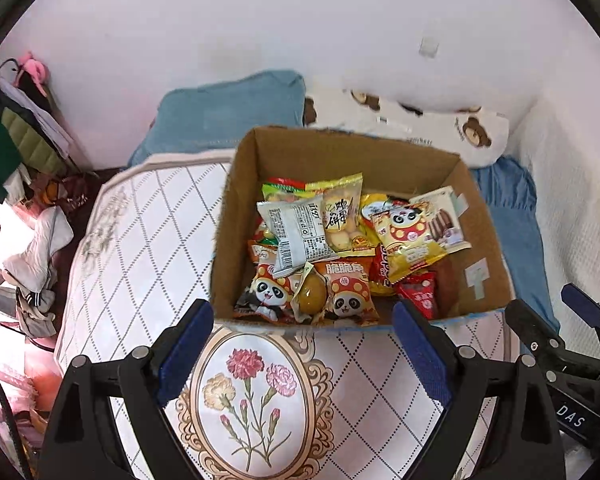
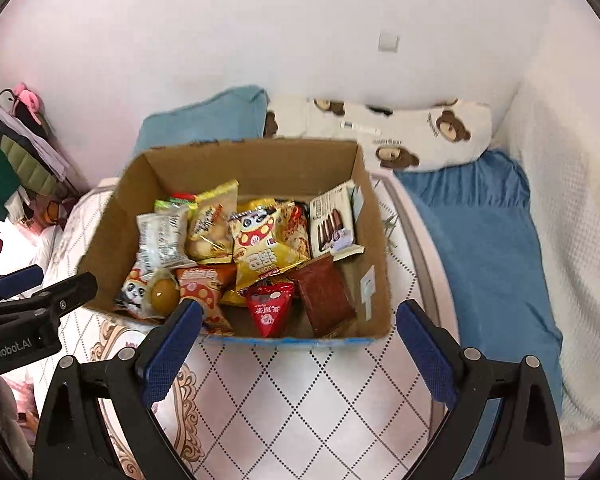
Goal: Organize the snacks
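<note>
An open cardboard box stands on a quilted mattress and holds several snack packets. Among them are a yellow panda bag, a white wrapper with a barcode, a red triangular packet, a brown flat packet and a wrapped brown egg. My left gripper hangs open in front of the box's near wall, nothing between its blue pads. My right gripper is open too, over the box's near edge, also empty.
The mattress has a flower medallion near the front. A teal pillow and a bear-print pillow lie behind the box, a blue blanket to the right. Clothes pile up at far left.
</note>
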Available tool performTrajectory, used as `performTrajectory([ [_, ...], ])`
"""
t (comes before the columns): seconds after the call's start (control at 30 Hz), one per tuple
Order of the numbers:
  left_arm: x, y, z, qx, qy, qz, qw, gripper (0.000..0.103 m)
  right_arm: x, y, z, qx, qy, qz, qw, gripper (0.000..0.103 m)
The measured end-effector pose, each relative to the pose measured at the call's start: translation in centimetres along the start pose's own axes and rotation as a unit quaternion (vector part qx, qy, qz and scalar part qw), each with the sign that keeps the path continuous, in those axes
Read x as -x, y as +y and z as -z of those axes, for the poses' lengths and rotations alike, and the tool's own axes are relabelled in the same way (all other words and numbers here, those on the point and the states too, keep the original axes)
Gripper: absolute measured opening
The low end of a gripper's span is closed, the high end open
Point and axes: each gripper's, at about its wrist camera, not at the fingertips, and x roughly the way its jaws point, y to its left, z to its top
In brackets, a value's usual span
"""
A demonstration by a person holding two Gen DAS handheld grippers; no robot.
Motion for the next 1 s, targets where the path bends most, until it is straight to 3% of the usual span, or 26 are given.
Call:
performTrajectory([
  [0.57,11.3,-0.5,7.5,-0.007,-0.098,-0.003,0.9952,0.092,13.4,0.0,6.2,0.003,-0.097,-0.009,0.995,0.1],
  [1.0,17.0,-0.5,12.3,-0.013,-0.139,-0.003,0.9902,0.092,22.1,0.1,11.8,0.013,-0.144,0.0,0.989,0.103],
])
